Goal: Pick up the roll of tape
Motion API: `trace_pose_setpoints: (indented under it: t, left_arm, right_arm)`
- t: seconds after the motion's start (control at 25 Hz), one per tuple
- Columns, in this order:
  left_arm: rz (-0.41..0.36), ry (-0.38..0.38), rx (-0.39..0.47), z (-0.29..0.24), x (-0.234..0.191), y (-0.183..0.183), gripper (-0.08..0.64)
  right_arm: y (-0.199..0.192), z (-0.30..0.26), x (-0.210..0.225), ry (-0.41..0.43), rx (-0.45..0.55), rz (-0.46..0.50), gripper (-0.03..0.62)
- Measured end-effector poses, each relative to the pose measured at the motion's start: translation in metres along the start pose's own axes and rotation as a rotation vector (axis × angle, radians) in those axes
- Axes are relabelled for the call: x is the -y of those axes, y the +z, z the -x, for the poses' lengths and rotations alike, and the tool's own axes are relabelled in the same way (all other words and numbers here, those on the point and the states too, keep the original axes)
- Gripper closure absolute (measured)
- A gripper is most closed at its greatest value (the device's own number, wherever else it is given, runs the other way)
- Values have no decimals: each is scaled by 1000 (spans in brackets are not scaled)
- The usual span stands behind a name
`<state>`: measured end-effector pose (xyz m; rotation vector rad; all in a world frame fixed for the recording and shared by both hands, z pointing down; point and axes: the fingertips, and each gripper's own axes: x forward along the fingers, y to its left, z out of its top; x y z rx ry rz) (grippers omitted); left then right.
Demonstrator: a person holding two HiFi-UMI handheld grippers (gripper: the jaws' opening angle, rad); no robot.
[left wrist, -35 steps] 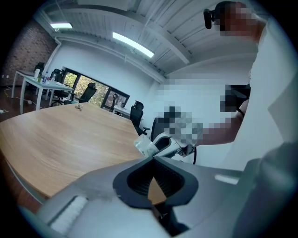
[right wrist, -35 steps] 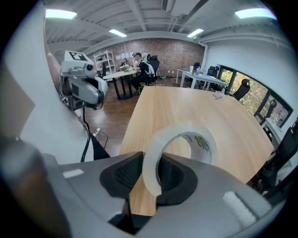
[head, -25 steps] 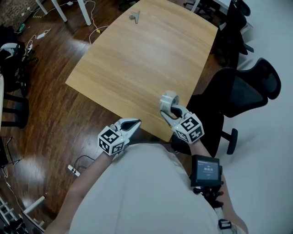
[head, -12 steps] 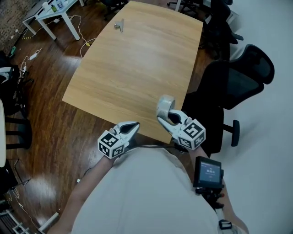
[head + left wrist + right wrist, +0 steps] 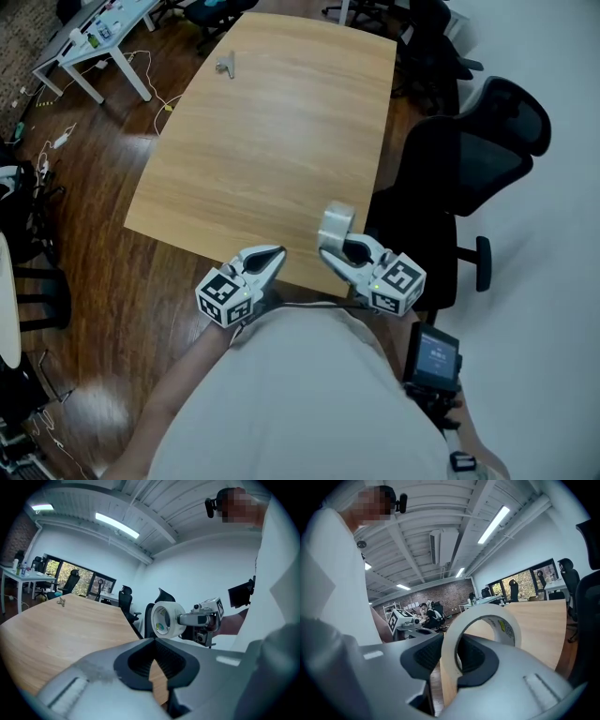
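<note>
Grip matters: right gripper (image 5: 333, 247) clamps the white ring-shaped roll of tape (image 5: 337, 219) by its wall, above the light wooden table's (image 5: 272, 141) near edge; a firm, level squeeze should prevent slipping. Left gripper (image 5: 272, 255), nearby, is clenched on nothing.

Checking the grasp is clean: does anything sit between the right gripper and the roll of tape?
Nothing visible does. The right gripper is clamped directly on the roll of tape, held clear of the table; the left gripper is shut, empty and apart.
</note>
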<state>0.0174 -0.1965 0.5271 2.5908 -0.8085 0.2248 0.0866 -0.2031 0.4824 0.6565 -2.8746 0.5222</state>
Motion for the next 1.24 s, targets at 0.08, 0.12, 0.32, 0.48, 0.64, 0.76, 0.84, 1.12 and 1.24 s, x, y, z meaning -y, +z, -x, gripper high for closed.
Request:
trace_pose_setpoints:
  t: [0.08,0.12,0.32,0.48,0.64,0.76,0.84,1.12,1.24]
  left_arm:
    - [-5,2,3,-2,-3,3,554]
    - [-8,2,3,-2,-4,5,554]
    - [-18,-6,-1,-5,-5,6,554]
    - [-25,-21,-6,-9,-1,8,554]
    - [-33,-33,-4,-13,0,11,554]
    - [-39,-33,0,-14,-1,15,554]
    - [-41,-32,0,-14,-2,16,554]
    - [-26,-27,-12,-10,-5,9,554]
    - [-20,-28,-18,-9,-6,6,554]
  right_arm:
    - [1,2,2,-3,12,2,494]
    - [3,3,2,-6,17,3,494]
    - [4,6,5,-18,30,14,495]
    - [3,9,9,-29,32,12,494]
    - [3,12,13,-40,31,8,494]
    - [1,14,14,-46,31,7,494]
    - [1,14,15,-50,31,7,494]
    - [-7,12,15,-54,11,10,494]
    - [-12,9,16,-56,-2,11,494]
